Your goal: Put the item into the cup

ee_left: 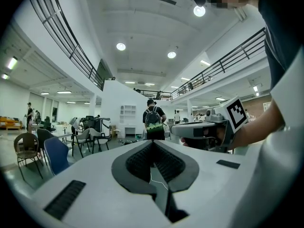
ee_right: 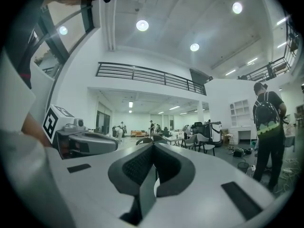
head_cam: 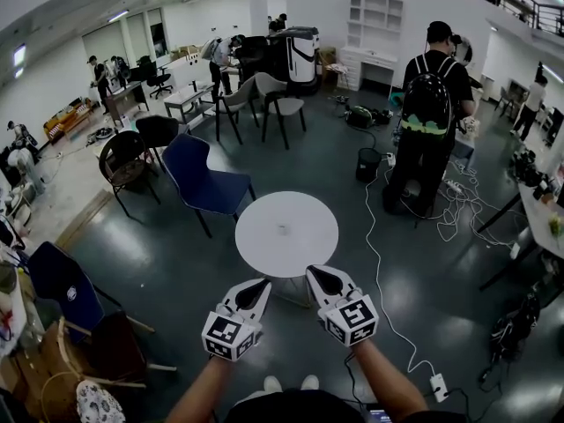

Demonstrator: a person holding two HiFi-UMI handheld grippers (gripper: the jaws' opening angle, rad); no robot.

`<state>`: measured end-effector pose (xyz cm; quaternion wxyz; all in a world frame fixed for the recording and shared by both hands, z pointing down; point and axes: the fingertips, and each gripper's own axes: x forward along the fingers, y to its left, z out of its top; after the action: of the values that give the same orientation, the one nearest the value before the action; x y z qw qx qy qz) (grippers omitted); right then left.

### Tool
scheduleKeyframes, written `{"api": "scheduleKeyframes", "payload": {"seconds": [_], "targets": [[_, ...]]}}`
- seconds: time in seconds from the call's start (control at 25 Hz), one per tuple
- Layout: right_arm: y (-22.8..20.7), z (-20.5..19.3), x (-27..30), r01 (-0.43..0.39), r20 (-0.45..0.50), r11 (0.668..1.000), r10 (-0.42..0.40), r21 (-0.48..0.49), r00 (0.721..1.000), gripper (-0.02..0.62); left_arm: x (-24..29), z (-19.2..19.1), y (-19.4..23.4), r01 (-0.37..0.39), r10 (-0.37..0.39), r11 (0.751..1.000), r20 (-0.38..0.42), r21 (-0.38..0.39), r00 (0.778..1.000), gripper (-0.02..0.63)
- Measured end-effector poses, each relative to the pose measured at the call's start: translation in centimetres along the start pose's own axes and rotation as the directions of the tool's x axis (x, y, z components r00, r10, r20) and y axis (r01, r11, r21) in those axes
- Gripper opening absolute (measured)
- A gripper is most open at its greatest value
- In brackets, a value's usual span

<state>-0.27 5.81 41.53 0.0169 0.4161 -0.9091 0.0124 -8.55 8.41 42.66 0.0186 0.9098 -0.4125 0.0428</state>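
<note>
No cup and no item shows in any view. In the head view a round white table (head_cam: 286,233) stands just ahead of me; a tiny speck near its middle is too small to tell. My left gripper (head_cam: 263,283) and right gripper (head_cam: 311,273) hover side by side over the table's near edge, both shut with nothing between the jaws. The left gripper view looks level across the room along my shut left gripper (ee_left: 152,144), with the right gripper (ee_left: 204,129) beside it. In the right gripper view my right gripper (ee_right: 153,146) is shut too, and the left gripper (ee_right: 83,142) sits to its left.
A blue chair (head_cam: 201,180) and a dark round-backed chair (head_cam: 125,160) stand left of the table. A person with a backpack (head_cam: 429,104) stands at the back right near a black bin (head_cam: 368,163). A white cable (head_cam: 379,276) runs to a power strip (head_cam: 438,384).
</note>
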Motion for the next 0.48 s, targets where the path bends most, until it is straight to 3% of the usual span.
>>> {"api": "scheduleKeyframes", "payload": {"seconds": [0.48], "targets": [[1.1, 1.4, 0.1, -0.011, 0.015, 1.0, 0.011, -0.024, 1.0, 0.014, -1.0, 1.6, 0.7, 0.004, -0.004, 1.0, 0.045, -0.012, 0.999, 0.017]]}}
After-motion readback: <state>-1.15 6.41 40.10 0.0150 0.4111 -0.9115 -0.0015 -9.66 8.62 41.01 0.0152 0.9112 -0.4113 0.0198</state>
